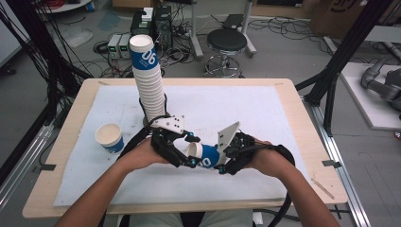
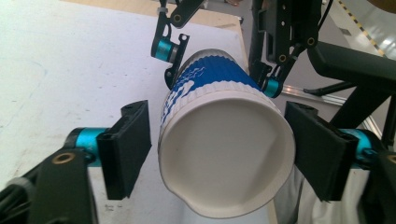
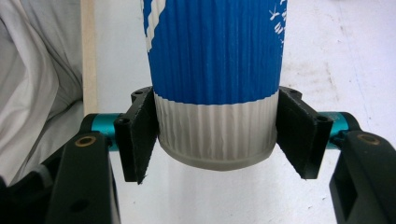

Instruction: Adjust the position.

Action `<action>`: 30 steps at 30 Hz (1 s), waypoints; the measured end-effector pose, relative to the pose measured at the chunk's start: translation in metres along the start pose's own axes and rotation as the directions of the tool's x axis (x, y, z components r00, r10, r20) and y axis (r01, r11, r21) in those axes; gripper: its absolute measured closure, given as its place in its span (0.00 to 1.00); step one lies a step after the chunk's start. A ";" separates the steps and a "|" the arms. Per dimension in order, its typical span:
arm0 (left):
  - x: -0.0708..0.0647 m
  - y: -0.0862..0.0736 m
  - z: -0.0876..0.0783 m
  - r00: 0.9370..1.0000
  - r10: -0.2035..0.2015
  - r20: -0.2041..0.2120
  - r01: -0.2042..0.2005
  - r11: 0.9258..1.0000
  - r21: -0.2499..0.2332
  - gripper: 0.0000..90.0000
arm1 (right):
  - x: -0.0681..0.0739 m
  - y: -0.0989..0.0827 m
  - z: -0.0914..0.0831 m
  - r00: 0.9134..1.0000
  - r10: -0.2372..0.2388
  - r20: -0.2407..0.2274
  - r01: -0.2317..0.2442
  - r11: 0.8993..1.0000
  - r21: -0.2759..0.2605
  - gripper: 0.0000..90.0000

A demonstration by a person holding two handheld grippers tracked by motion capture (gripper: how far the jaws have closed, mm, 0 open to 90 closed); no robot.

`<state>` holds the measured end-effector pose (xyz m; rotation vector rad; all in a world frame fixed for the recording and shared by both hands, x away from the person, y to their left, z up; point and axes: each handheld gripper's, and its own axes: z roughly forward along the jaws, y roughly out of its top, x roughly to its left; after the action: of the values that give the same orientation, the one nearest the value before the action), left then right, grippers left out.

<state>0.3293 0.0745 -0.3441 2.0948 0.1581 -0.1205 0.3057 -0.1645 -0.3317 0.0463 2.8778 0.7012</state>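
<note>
A blue-and-white ribbed paper cup [image 1: 206, 155] lies on its side in the air between my two grippers, low over the white mat. My right gripper [image 1: 223, 161] is shut on the cup's white base [image 3: 215, 135], one pad on each side. My left gripper [image 1: 186, 148] is open around the cup's open rim [image 2: 224, 154]. Its left pad [image 2: 128, 149] stands clear of the rim, while its right pad [image 2: 317, 149] is at the rim's edge. In the left gripper view the right gripper's fingers [image 2: 173, 63] grip the cup's far end.
A tall, leaning stack of the same cups [image 1: 147, 80] stands at the mat's back, just behind my left gripper. A single cup [image 1: 109, 137] stands upright at the left. The white mat [image 1: 269, 113] covers most of the wooden table [image 1: 302, 123].
</note>
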 end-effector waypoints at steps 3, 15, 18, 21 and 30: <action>0.001 -0.001 0.001 1.000 0.005 0.012 -0.005 1.000 0.013 0.33 | 0.001 0.001 0.001 1.000 -0.006 0.003 0.006 1.000 0.005 0.39; -0.002 -0.004 -0.001 0.999 0.034 -0.003 -0.034 0.999 -0.010 0.34 | -0.001 -0.005 0.002 1.000 0.004 -0.009 -0.005 0.999 -0.052 0.24; -0.001 -0.006 -0.004 0.999 0.033 -0.001 -0.033 0.999 -0.040 0.34 | -0.002 -0.009 -0.002 0.999 0.041 -0.029 -0.045 0.990 -0.136 0.23; -0.001 -0.009 -0.007 0.999 0.033 0.001 -0.033 0.997 -0.068 0.34 | -0.003 -0.014 -0.007 0.997 0.061 -0.049 -0.070 0.977 -0.202 0.23; 0.000 -0.018 -0.018 1.000 0.006 -0.029 -0.010 0.990 -0.143 0.34 | -0.004 -0.032 -0.012 0.986 0.153 -0.067 -0.167 0.912 -0.376 0.23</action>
<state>0.3264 0.0989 -0.3509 1.9547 0.1709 -0.0728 0.3077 -0.1988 -0.3350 0.2217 2.7360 1.2925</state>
